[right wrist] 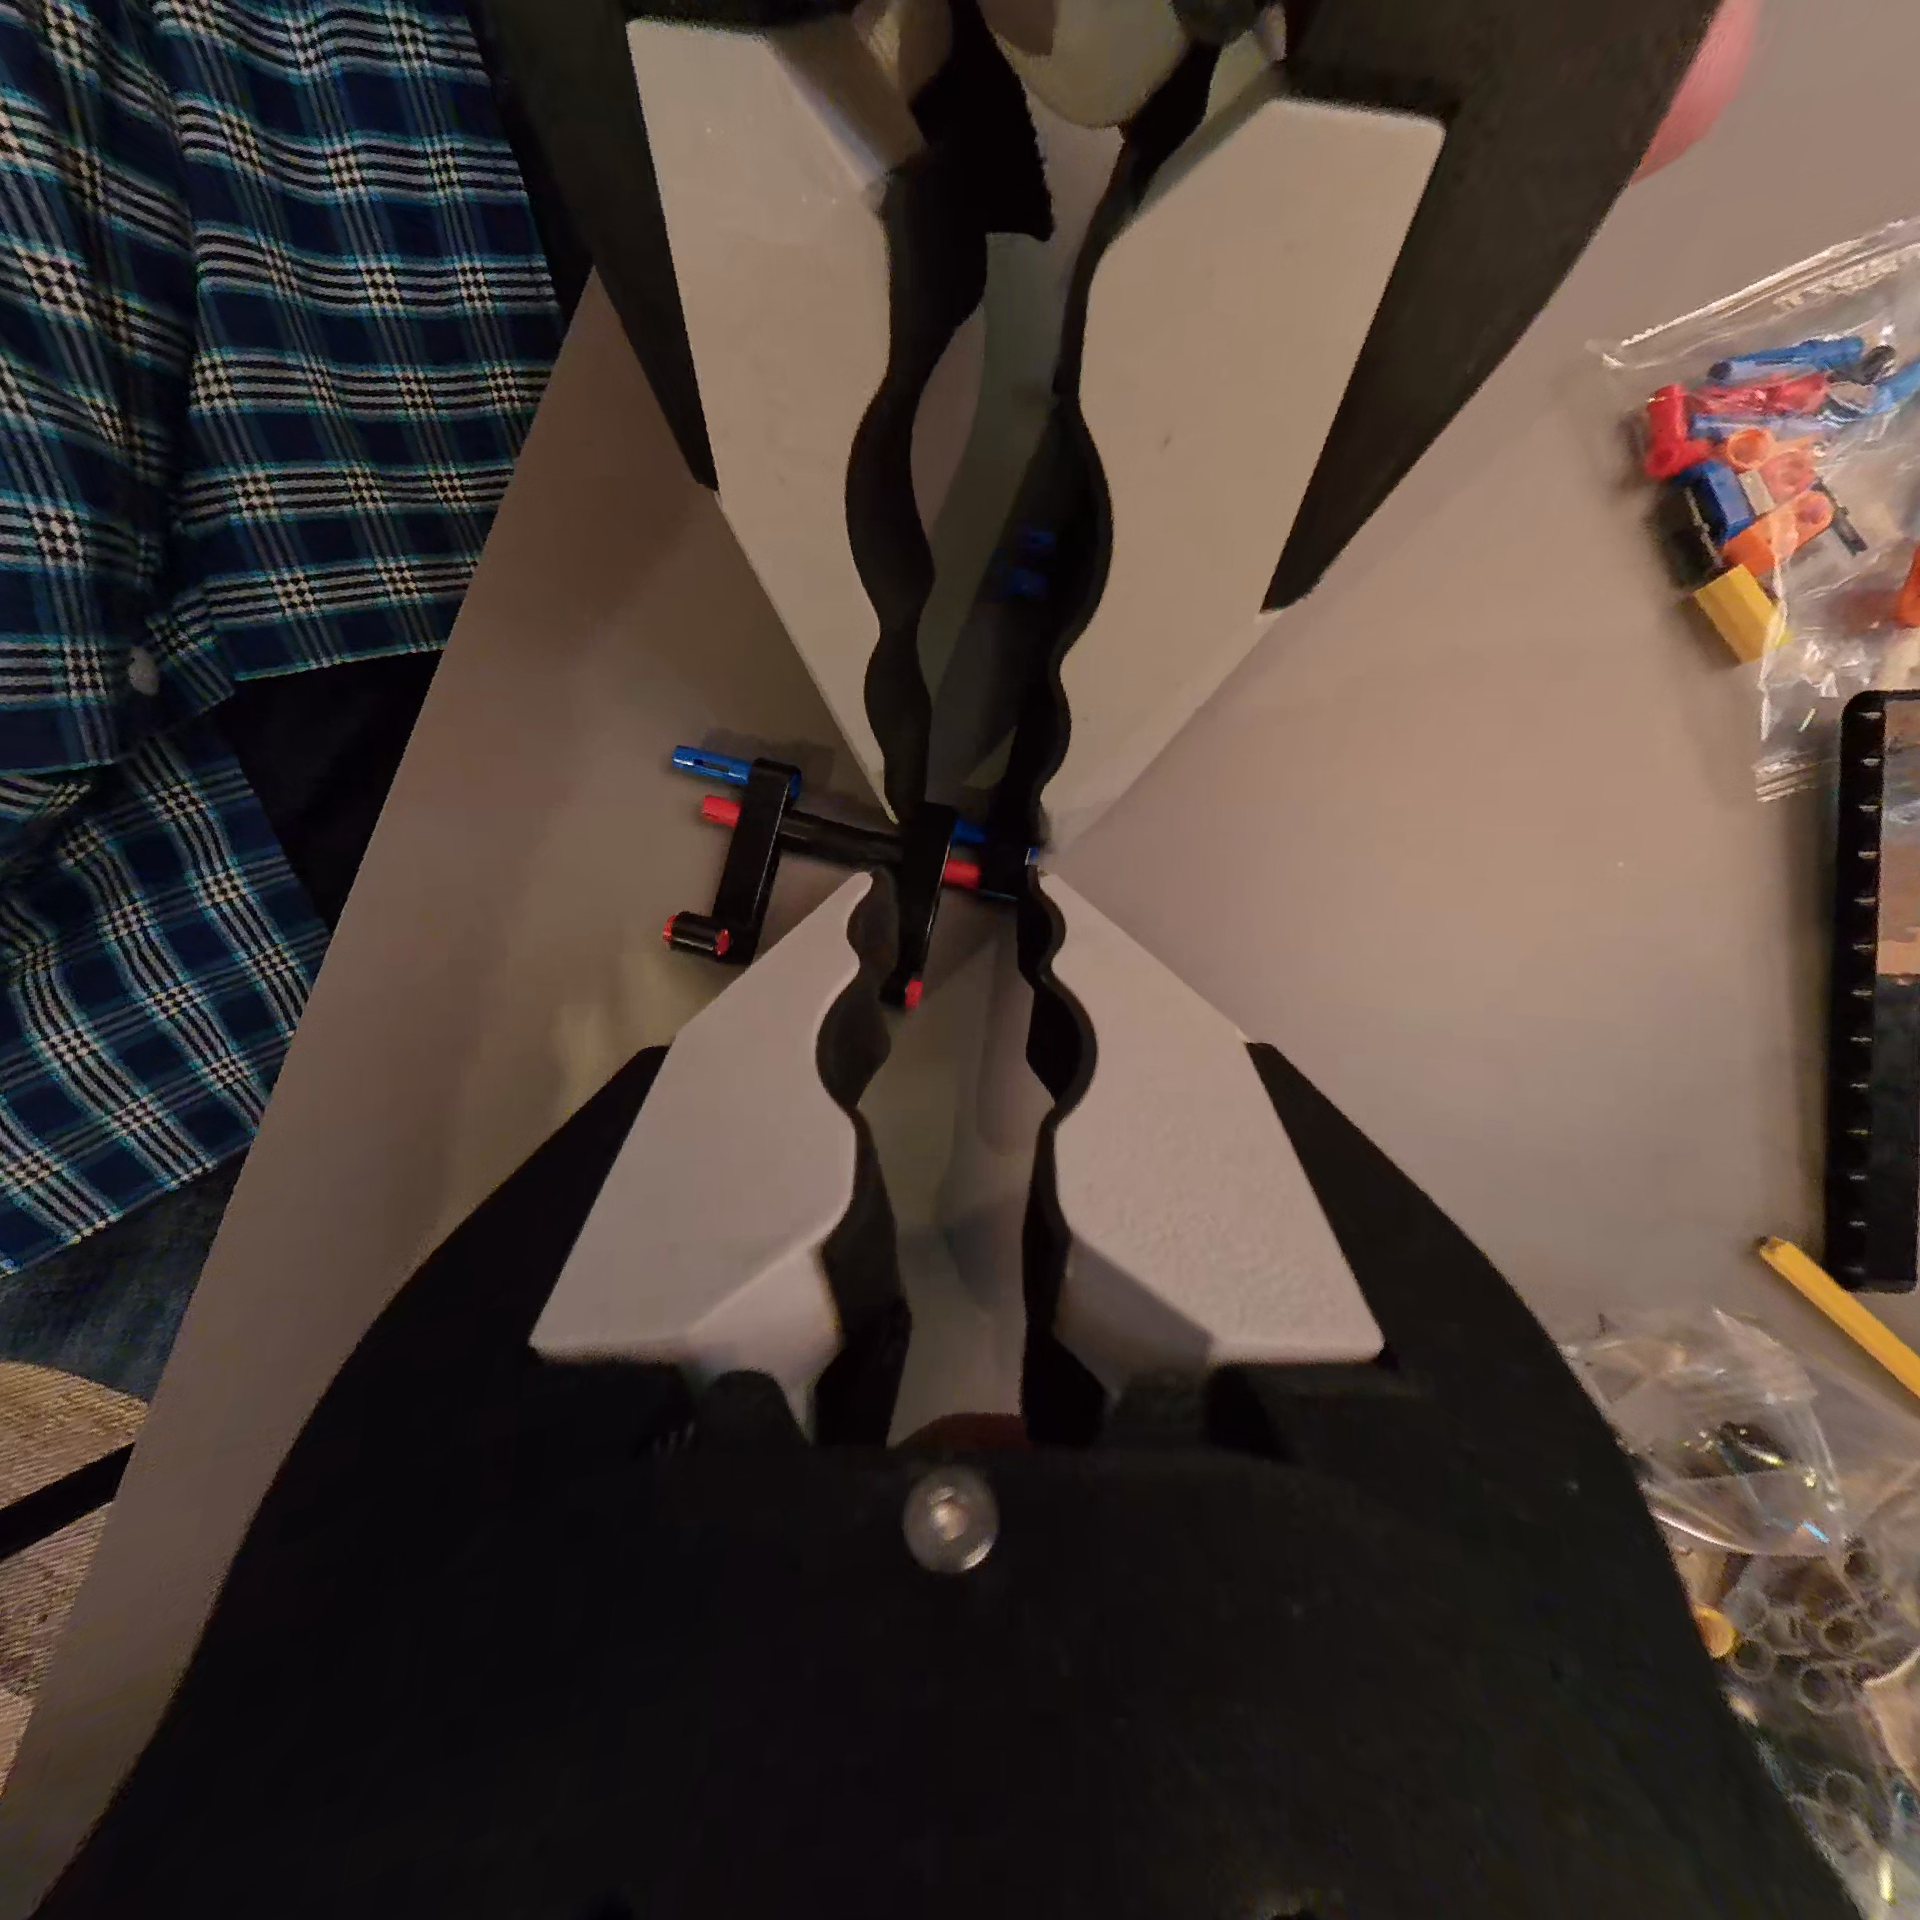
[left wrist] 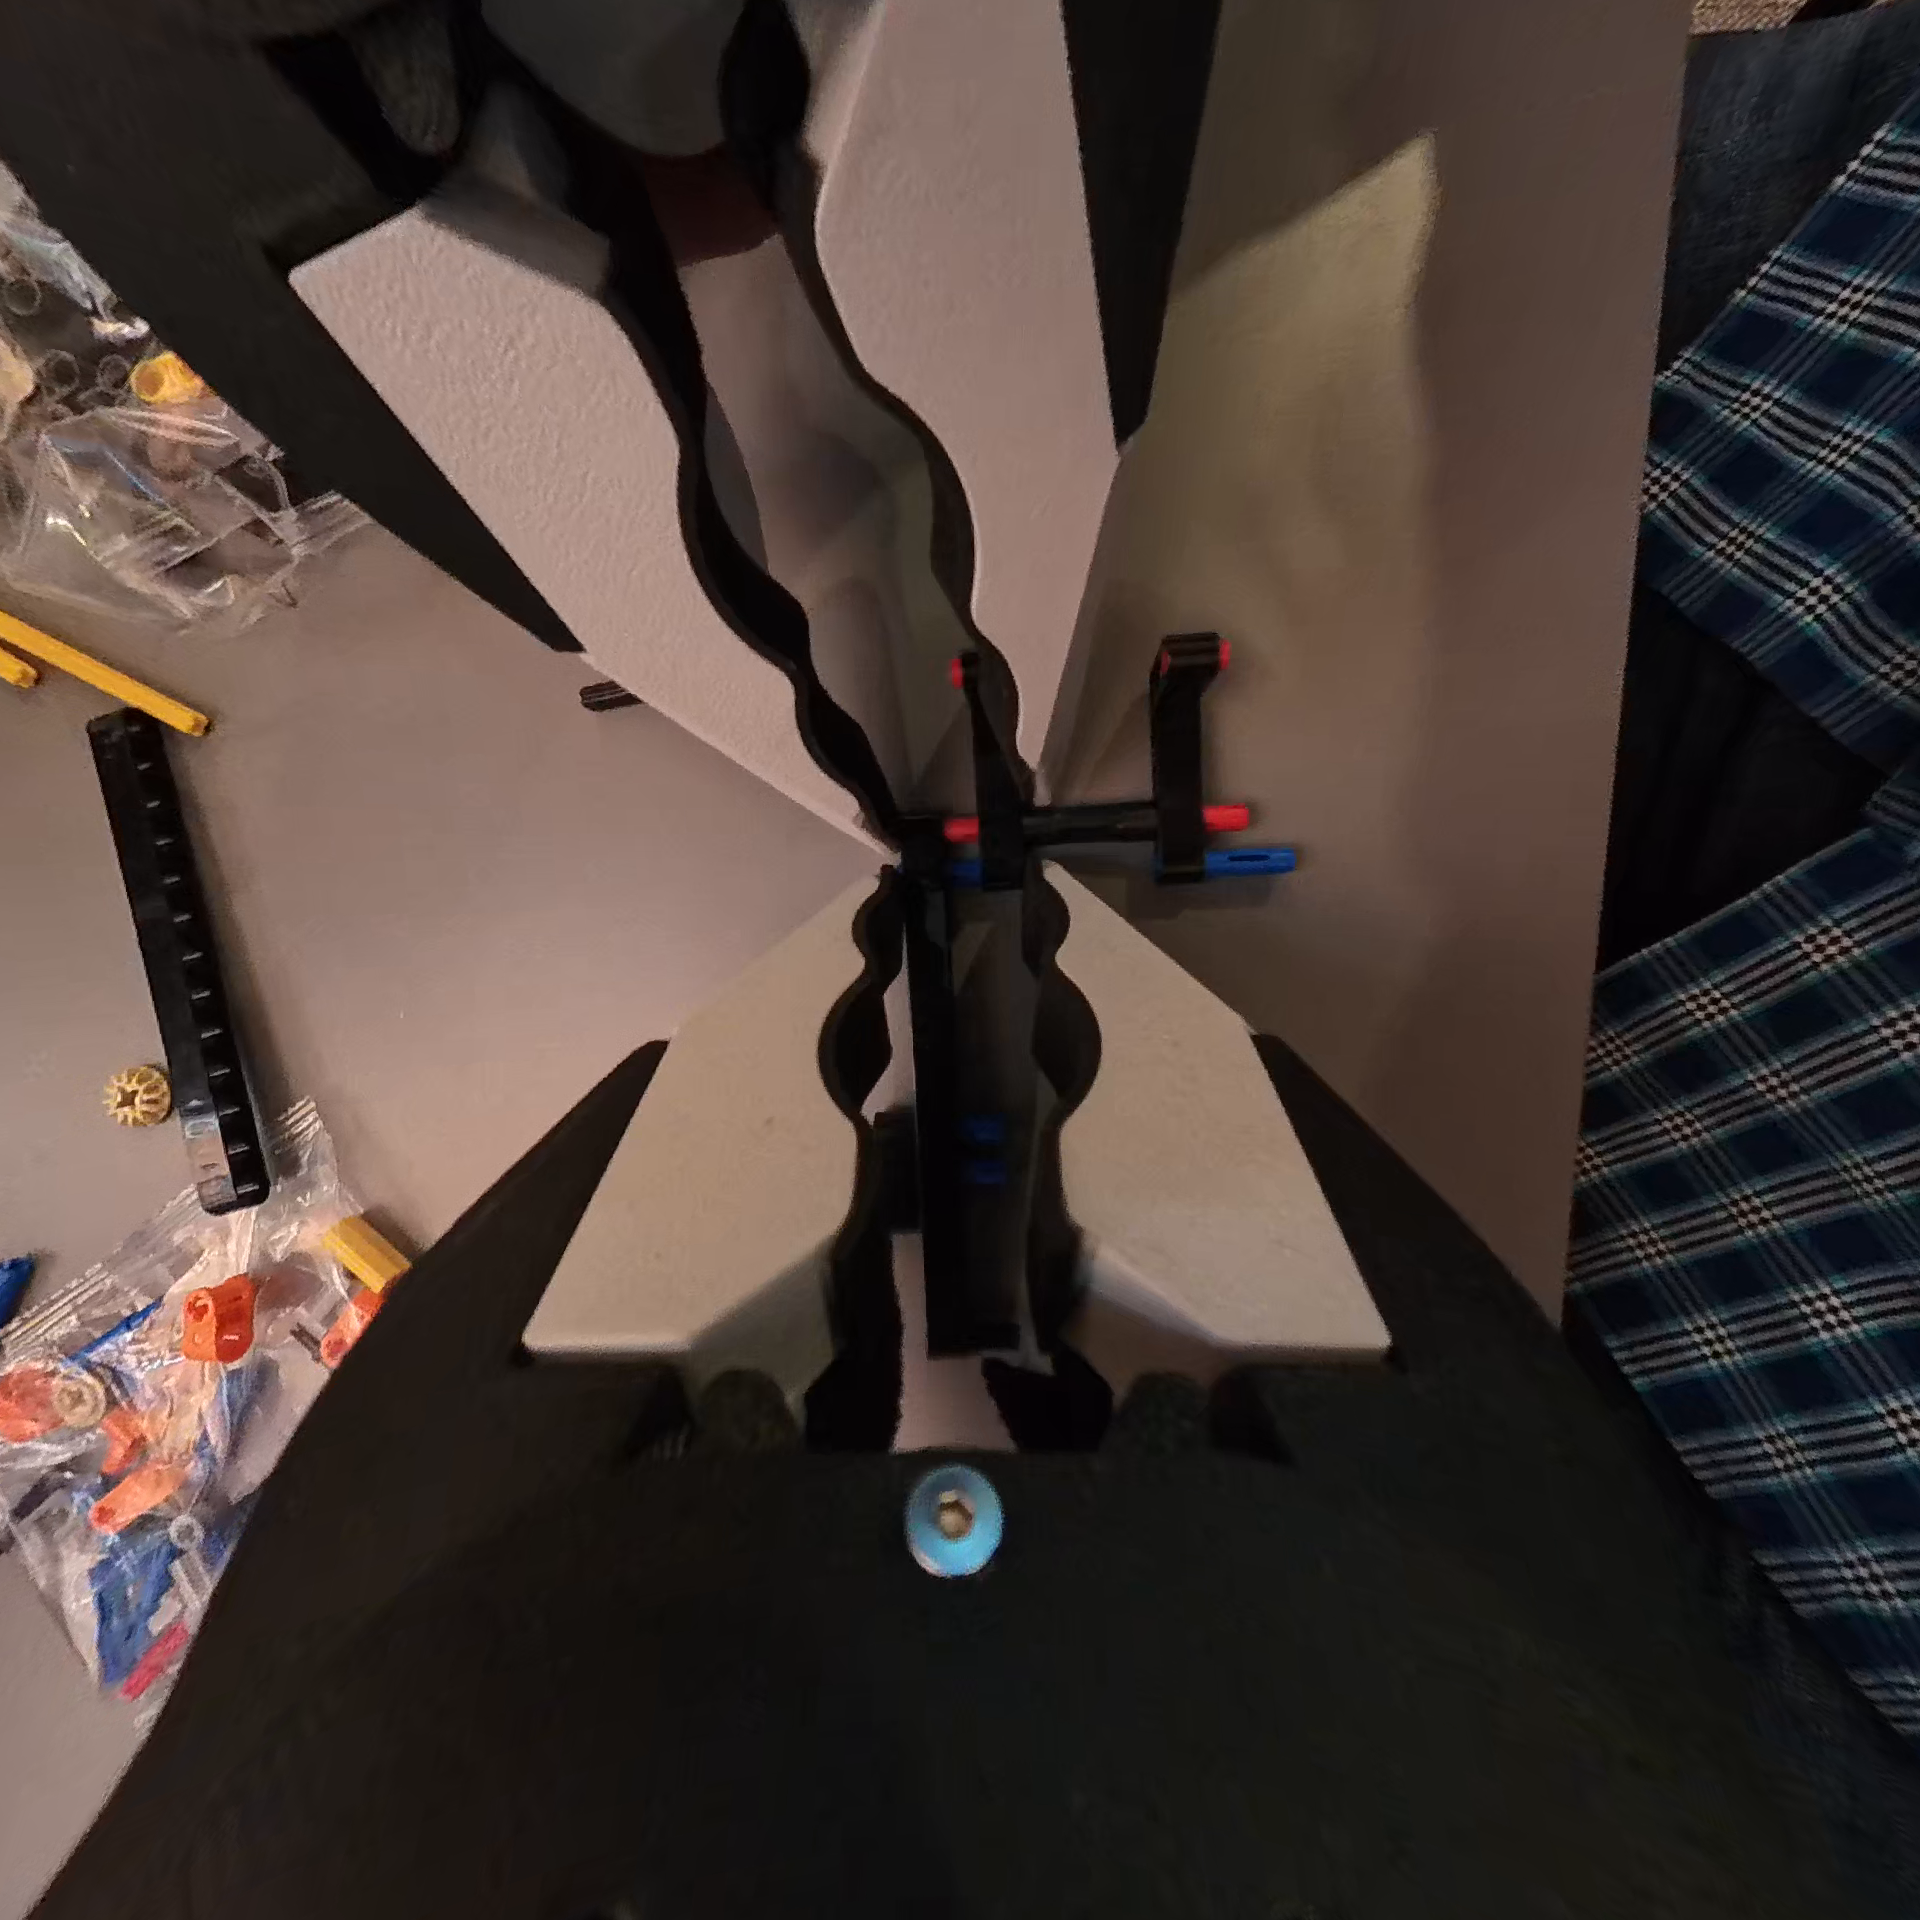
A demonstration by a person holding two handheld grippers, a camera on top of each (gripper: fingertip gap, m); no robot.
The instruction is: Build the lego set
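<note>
At frame centre the right hand-held gripper, rising from the bottom edge, meets the left hand-held gripper coming down from the top, tips almost touching around a small black lego assembly with red and blue pins. A plaid shirt fills the left. Right of frame, on the grey bench, lie a bag of coloured pieces and a long black beam.

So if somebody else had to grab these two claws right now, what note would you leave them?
Left claw: shut on the long black beam of the small assembly.
Right claw: shut on the assembly's black link, tip to tip with the left.
Assembly: held above the grey table; red and blue pins stick out.
Done: a few parts joined.
Left: most. Loose black beam, yellow pieces and bags of parts wait.
</note>
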